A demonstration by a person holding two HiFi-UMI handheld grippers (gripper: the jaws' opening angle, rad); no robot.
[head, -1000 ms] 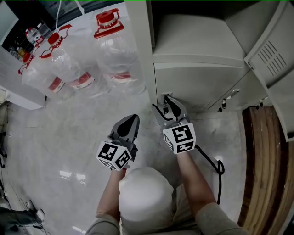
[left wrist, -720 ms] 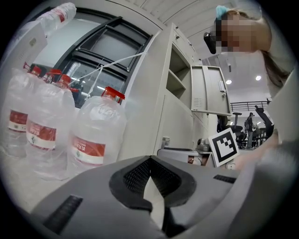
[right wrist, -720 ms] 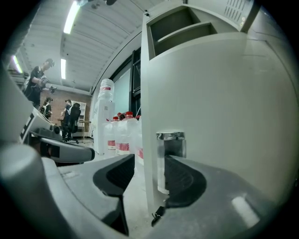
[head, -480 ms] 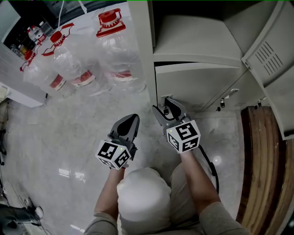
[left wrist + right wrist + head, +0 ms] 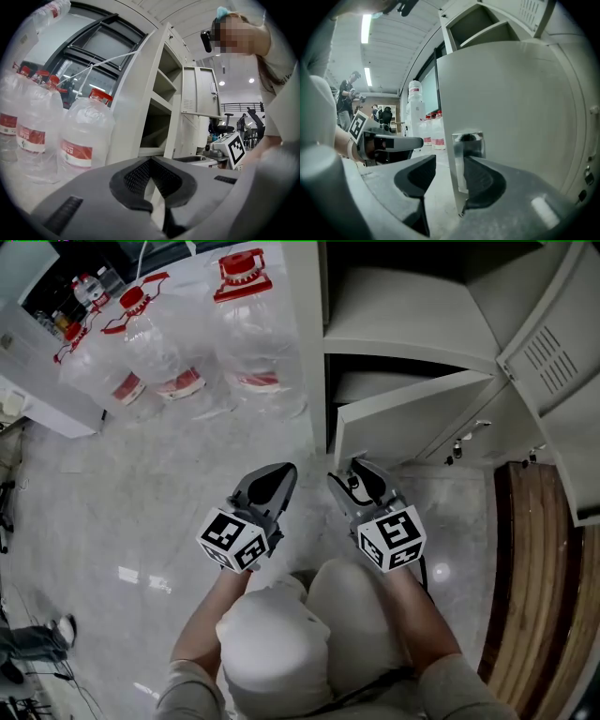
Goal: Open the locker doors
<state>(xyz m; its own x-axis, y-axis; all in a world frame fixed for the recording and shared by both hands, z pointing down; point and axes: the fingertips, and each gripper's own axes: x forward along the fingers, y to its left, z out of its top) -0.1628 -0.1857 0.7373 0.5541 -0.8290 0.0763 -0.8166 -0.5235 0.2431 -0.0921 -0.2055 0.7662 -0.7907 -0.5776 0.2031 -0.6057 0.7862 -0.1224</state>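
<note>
Right gripper [image 5: 364, 486] jaws wide, just been closing, door [image 5: 412, 418] edge between them, not pinched. Bottom door ajar at locker [image 5: 307, 352] foot. Clamp first, then pull along hinge arc. Left gripper [image 5: 272, 486] closed, empty

Locker [image 5: 306, 352] sits far, right of centre, its open side facing near. Bottles [image 5: 258, 343] stand on the floor [image 5: 141, 502] just left of its side wall, in a row running off far left. Upper door [image 5: 553, 352] is swung out to the right, well apart from the shelf [image 5: 403, 324] inside. Below the shelf, lower door [image 5: 412, 413] is ajar: hinge side right, free edge left and swung near. Right gripper [image 5: 347, 474] is at that edge; its jaws, just been closing, stand one each side of it at the latch [image 5: 466, 140], the left jaw apart from it. Left gripper [image 5: 281, 471] is beside it on the left, over the floor, jaws together. Plank [image 5: 530, 596] lies on the near right, right of the lower door.
</note>
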